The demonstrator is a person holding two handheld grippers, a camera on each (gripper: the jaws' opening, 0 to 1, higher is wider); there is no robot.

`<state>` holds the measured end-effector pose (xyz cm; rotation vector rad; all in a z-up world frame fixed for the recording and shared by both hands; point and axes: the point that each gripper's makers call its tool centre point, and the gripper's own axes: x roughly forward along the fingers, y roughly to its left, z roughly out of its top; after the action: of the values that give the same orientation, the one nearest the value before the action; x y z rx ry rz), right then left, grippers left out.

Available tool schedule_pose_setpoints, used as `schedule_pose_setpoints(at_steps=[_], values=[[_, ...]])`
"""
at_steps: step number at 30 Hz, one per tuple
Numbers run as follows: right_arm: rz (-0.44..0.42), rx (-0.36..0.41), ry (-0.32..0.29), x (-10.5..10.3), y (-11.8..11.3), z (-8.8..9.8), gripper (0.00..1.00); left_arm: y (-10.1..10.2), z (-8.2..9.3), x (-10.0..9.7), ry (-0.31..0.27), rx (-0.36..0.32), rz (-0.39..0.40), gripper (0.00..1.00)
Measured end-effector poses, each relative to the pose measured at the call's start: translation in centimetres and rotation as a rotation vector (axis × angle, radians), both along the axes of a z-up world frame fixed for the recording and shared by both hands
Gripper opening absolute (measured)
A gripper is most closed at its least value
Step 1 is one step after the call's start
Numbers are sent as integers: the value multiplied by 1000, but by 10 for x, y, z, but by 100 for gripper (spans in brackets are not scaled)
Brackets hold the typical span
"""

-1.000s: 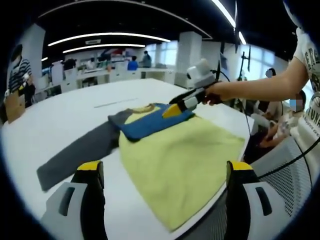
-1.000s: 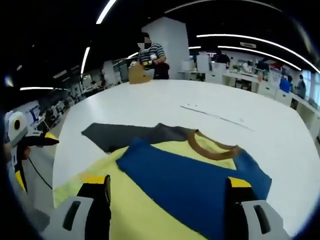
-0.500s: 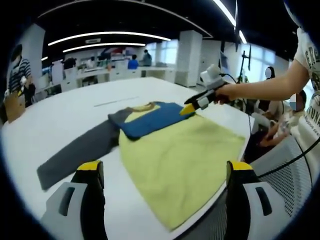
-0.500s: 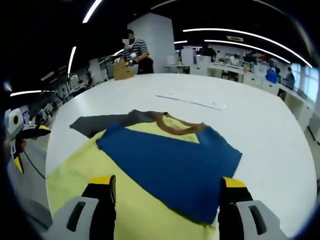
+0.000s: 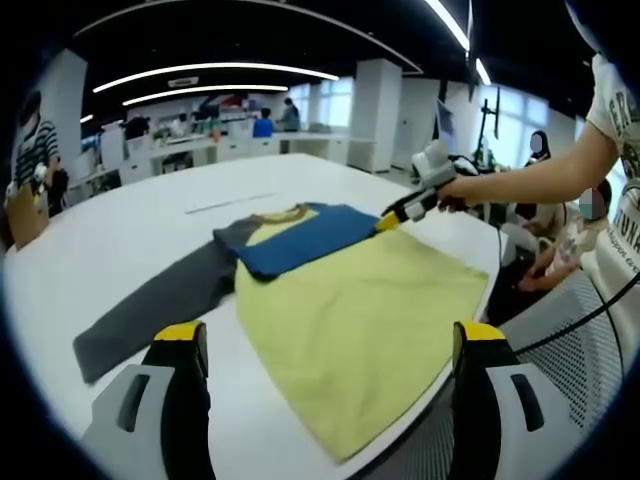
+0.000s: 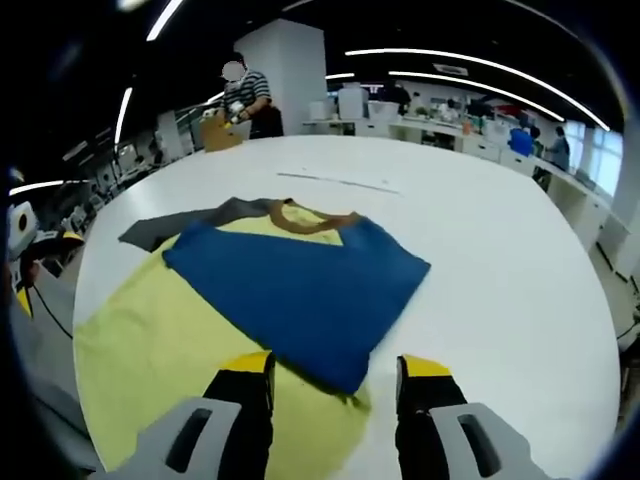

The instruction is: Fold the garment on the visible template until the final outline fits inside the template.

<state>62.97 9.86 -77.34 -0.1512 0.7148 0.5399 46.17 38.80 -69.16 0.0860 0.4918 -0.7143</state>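
one blue sleeve (image 6: 300, 285) across the yellow garment (image 5: 350, 320), right tool (image 6: 335, 375) just beside

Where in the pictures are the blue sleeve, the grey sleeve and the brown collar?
blue sleeve (image 6: 300, 290): right gripper view, middle of the folded-over panel.
grey sleeve (image 5: 150, 310): left gripper view, mid-length of the outstretched sleeve.
brown collar (image 6: 305, 222): right gripper view, front rim.

Yellow-bodied garment (image 5: 350, 330) with a blue sleeve (image 6: 300, 290), grey sleeve (image 5: 150, 310) and brown collar (image 6: 305, 220), on a white counter (image 6: 500, 260).
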Motion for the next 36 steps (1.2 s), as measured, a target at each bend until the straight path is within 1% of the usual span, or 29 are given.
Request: schedule_pose_setpoints(at_steps=[9, 13, 14, 16, 21, 24, 29, 36], values=[[-23, -55, 8, -5, -20, -13, 19, 1, 0, -1, 0, 3, 3, 99], [-33, -62, 9, -7, -22, -15, 13, 0, 0, -1, 2, 7, 3, 98], [-36, -62, -6, -7, -22, -14, 11, 0, 0, -1, 3, 7, 3, 98], [-43, -58, -2, -8, -22, -14, 9, 0, 0, -1, 3, 9, 3, 98], [-11, -83, -19, -11, -16, -15, 0, 1, -2, -2, 8, 15, 7, 98], [-5, -90, -25, -10, -16, -15, 0, 2, -2, -1, 8, 14, 11, 98], [-28, -69, -5, -9, -18, -16, 0, 1, -1, 0, 8, 14, 9, 98], [19, -121, -23, -9, -19, -15, 0, 3, -2, -1, 7, 14, 12, 98]])
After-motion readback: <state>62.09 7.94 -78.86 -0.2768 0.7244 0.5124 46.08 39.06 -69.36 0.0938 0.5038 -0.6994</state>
